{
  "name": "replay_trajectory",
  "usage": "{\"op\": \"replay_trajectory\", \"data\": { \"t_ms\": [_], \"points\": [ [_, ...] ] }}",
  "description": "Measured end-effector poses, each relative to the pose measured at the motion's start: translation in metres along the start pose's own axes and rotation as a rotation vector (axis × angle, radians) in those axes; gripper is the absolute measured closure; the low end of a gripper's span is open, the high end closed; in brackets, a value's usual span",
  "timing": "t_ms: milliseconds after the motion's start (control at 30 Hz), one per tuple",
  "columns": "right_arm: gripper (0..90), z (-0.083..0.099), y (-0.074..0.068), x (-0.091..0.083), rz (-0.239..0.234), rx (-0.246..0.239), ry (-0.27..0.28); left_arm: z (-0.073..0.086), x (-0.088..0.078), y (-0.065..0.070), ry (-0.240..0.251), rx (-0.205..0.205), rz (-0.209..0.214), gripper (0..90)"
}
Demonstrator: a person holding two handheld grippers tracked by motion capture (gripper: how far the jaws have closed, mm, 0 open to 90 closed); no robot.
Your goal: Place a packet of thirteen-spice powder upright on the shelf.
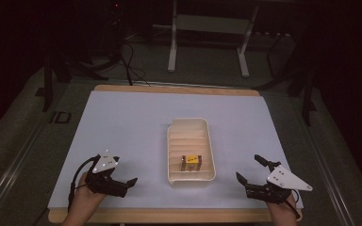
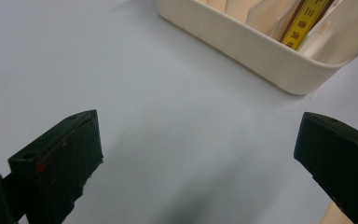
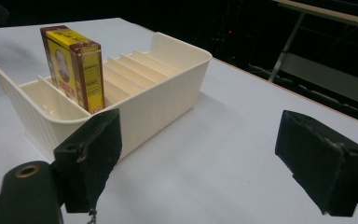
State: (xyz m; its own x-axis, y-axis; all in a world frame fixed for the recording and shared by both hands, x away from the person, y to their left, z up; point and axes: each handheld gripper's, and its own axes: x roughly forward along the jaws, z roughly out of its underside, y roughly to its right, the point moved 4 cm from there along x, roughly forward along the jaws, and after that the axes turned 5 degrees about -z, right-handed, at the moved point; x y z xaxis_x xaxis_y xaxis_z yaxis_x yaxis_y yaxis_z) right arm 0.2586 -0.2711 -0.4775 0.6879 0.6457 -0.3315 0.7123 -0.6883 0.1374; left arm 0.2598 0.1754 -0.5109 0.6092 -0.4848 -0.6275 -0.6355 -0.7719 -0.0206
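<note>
A cream tray (image 1: 171,141) with several slot dividers lies lengthwise in the middle of the table. A small yellow and brown box (image 1: 191,162) stands upright in a slot near the tray's front end. My left gripper (image 1: 125,177) rests near the front left edge, open and holding nothing. In the left gripper view its jaws stand wide apart over bare sheet, with the tray's corner (image 2: 261,51) and the box (image 2: 305,23) ahead to the right. My right gripper (image 1: 248,167) is open at the front right. Its view shows the tray (image 3: 163,93) and the box (image 3: 74,65) close ahead on the left.
A pale sheet (image 1: 122,122) covers the wooden table top, whose edge (image 1: 169,215) runs along the front. Behind the table stand a white metal frame (image 1: 172,47) and dark cables (image 1: 127,61) on the floor. The surroundings are dark.
</note>
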Motion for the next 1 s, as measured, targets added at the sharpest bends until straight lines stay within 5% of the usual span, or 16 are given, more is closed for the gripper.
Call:
{"op": "replay_trajectory", "data": {
  "t_ms": [567,1000],
  "points": [
    [14.6,0.0015,-0.0010,0.0013,-0.006,0.004,-0.005,-0.0013,0.0026,0.0052,0.026,0.047,-0.031,1.2],
    [14.6,0.0022,0.0006,0.0020,-0.002,0.010,-0.008,-0.0010,0.0003,0.0022,0.045,0.023,-0.028,1.2]
  ]
}}
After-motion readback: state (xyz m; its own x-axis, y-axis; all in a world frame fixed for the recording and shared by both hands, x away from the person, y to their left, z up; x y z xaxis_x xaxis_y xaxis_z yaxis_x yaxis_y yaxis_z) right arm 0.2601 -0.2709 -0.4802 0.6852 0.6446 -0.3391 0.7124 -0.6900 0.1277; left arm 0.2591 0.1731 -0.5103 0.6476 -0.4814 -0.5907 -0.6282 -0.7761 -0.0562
